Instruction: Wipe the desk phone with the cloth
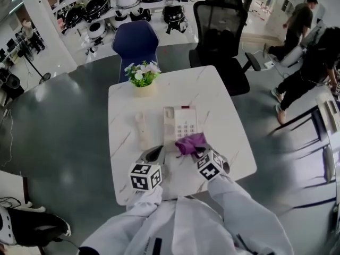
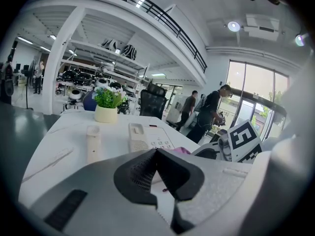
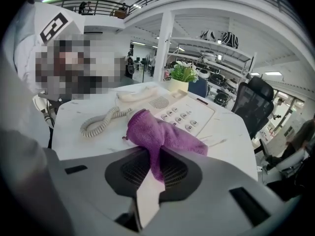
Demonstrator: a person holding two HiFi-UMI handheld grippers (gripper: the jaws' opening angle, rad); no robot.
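Worktop (image 1: 226, 102) surface lies free to the right of the desk phone (image 1: 180, 122) and along the near edge, where both claws sit. A plant pot (image 1: 142, 84) stands at the far edge, and the handset (image 1: 141, 129) lies off the cradle just left of the phone. The purple cloth (image 3: 160, 132) is bunched on the phone's near end, directly ahead of the right claw (image 3: 153, 166), whose jaws are clamped on its tail. The left claw (image 2: 157, 154) has its jaws together on nothing, near the handset.
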